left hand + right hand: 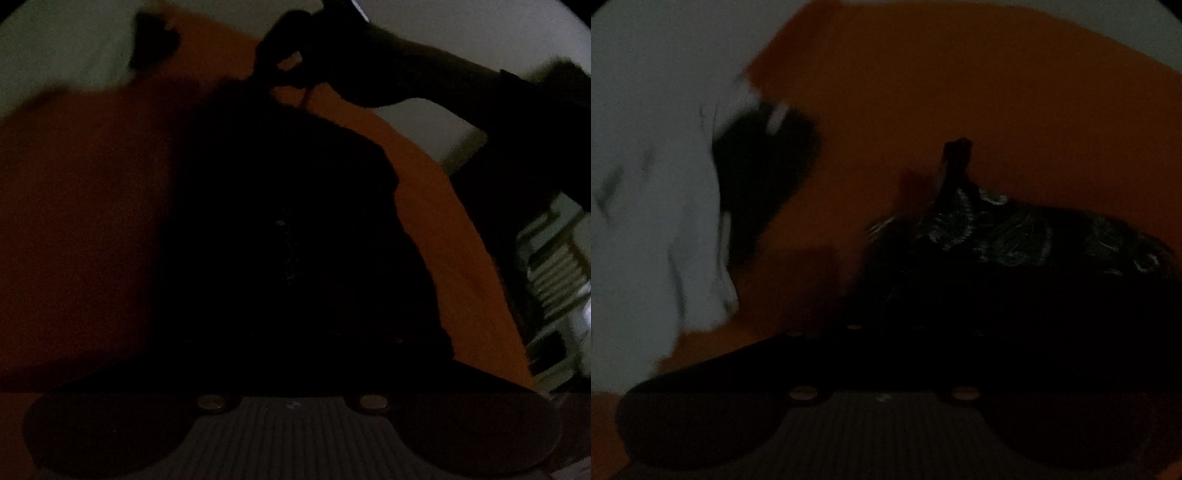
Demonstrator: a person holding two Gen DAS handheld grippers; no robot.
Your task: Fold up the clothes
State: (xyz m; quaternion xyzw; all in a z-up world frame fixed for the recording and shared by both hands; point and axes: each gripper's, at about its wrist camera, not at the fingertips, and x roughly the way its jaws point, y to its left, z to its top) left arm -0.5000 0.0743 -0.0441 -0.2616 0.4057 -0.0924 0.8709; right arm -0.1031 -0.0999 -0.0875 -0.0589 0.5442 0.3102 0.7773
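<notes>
The frames are very dark. In the left wrist view a black garment (288,221) hangs or stretches from my left gripper up to the right gripper (291,74), which pinches its far end above an orange surface (81,184). My left fingers are lost in the dark cloth. In the right wrist view the same black garment with a pale leaf print (1008,236) lies bunched in front of the gripper on the orange surface (960,92), with a thin end (955,166) sticking up. The right fingertips are hidden in the dark.
A person's arm (461,81) reaches in from the right. White cloth (646,221) and a dark garment (761,173) lie at the left of the orange surface. Another dark item (155,40) lies far left. Shelving (554,273) stands at right.
</notes>
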